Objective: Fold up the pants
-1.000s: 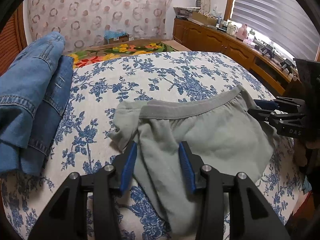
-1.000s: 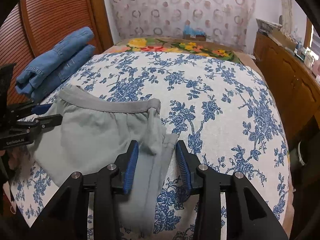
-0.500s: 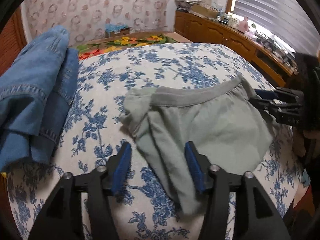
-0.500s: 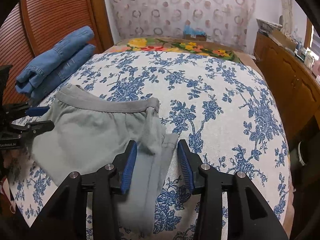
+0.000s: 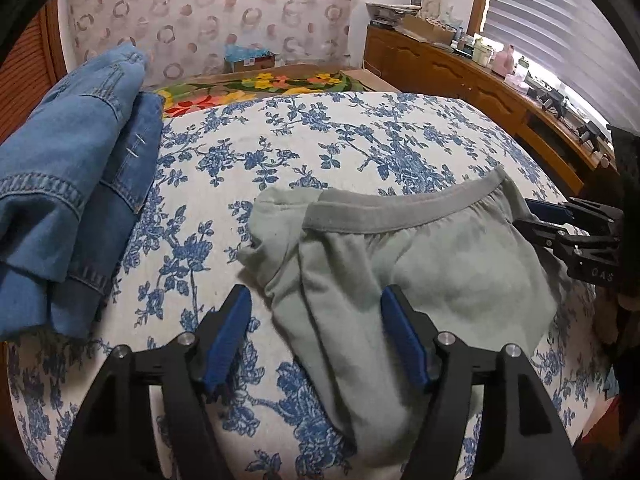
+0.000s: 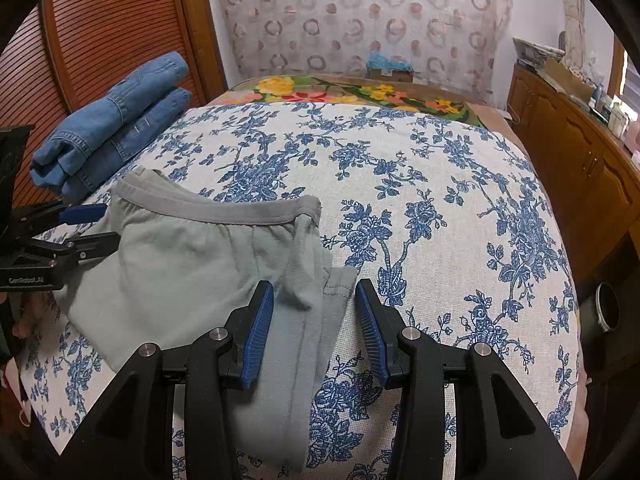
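Note:
Grey-green pants with a grey waistband lie on the floral bed cover, legs folded toward me. My left gripper is open, its fingers on either side of the pants' left folded edge. My right gripper is open over the pants' right edge, where a leg fold and hem lie between the fingers. The pants also show in the right wrist view. Each gripper shows at the other view's edge: the right, the left.
Folded blue jeans are stacked at the bed's left side, also in the right wrist view. A bright floral blanket lies at the far end. A wooden cabinet runs along the right; a slatted wooden door stands left.
My left gripper has opened wider and drawn back a little from the pants' left edge. My right gripper has opened slightly. The pants lie in the same place.

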The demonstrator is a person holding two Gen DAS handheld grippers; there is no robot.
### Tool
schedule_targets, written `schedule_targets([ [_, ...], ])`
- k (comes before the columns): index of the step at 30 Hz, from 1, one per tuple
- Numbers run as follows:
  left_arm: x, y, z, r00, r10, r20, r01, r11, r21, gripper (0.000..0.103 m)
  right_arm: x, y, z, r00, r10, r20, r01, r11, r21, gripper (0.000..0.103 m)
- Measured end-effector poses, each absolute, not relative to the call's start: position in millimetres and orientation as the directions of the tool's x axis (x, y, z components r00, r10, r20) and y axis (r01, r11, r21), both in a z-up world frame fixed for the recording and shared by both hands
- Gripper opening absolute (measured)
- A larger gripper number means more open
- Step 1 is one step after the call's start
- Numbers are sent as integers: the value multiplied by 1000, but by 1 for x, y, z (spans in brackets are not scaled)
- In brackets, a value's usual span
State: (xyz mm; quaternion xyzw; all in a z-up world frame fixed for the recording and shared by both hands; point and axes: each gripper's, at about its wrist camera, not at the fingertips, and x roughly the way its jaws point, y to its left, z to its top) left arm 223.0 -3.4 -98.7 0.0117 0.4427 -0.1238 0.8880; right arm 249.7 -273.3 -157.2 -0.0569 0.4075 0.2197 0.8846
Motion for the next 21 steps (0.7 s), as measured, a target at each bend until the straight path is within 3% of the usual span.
schedule_targets([
  [5,225,1,-98,586,-249,-771,226,964,-139,67,250,-273,-158,569,345,-746,-435,897,82,43],
  [7,224,8,-97,589,-308,-747,231,950,-210,62,250,-274,-157,568,348,-746,-438,895,84,43],
  [11,225,12,-97,598,-310,-739,217,950,-222,47,249,-272,-157,566,351,-746,-448,890,79,41],
  [15,225,16,-97,601,-331,-727,209,943,-257,34,249,-271,-156,555,371,-745,-460,882,97,28],
  [18,223,14,-97,608,-332,-721,213,943,-255,26,249,-271,-156,534,405,-742,-480,868,129,13],
  [21,221,14,-93,620,-335,-709,216,942,-257,16,248,-269,-155,528,415,-741,-488,862,135,9],
])
